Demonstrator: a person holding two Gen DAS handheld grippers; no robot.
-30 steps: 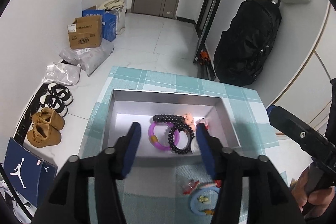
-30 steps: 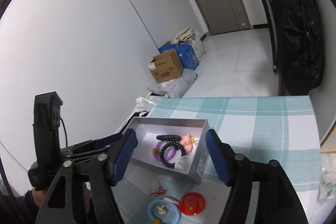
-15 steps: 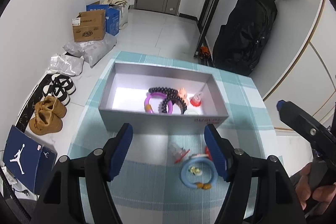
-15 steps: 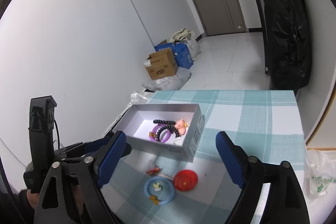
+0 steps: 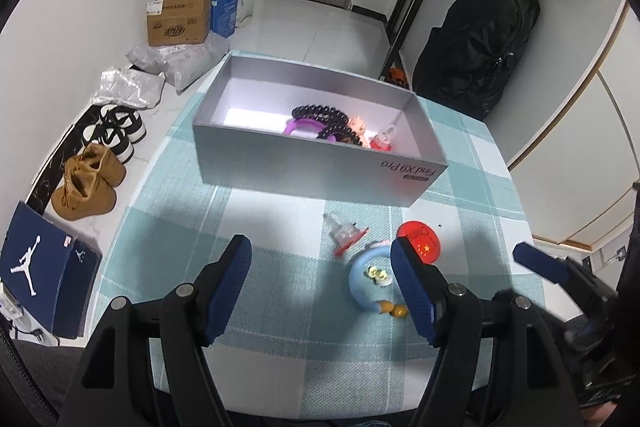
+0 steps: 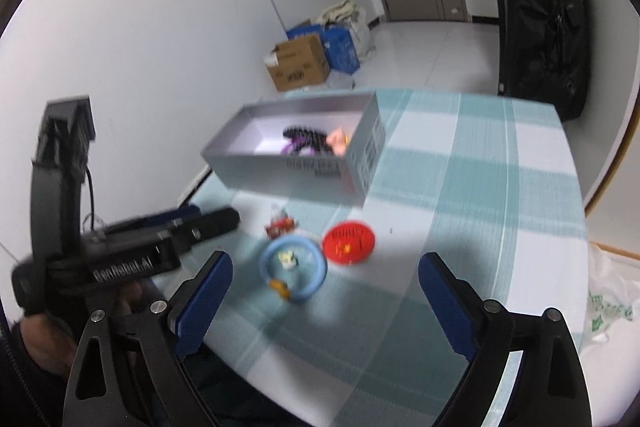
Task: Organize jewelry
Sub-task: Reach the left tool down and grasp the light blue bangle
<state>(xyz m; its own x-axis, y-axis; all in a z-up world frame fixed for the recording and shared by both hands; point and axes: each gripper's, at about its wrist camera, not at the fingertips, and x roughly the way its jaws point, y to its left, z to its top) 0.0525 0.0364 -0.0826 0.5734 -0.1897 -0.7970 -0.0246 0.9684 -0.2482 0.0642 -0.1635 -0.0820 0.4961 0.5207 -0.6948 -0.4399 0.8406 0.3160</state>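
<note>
A grey box (image 5: 304, 167) (image 6: 296, 171) stands on the checked tablecloth and holds black bead bracelets (image 5: 320, 115), a purple ring (image 5: 298, 126), a small pink figure (image 5: 357, 126) and a red charm (image 5: 382, 143). In front of it lie a blue ring (image 5: 366, 281) (image 6: 294, 267), a red round badge (image 5: 420, 241) (image 6: 349, 242) and a small red-and-clear charm (image 5: 346, 233) (image 6: 280, 223). My left gripper (image 5: 320, 281) is open and empty, near the front edge. My right gripper (image 6: 324, 291) is open and empty, above the loose pieces. The left gripper also shows in the right wrist view (image 6: 192, 219).
The tablecloth (image 5: 240, 211) covers a small table. Shoes (image 5: 86, 183), a shoe box (image 5: 44, 267) and cardboard boxes (image 5: 180, 19) lie on the floor at the left. A black bag (image 5: 480, 47) hangs at the right. A plastic bag (image 6: 608, 303) lies beside the table.
Both grippers have drawn back from the box toward the table's front edge. The loose ring, badge and charm now show in front of them. Both stay open.
</note>
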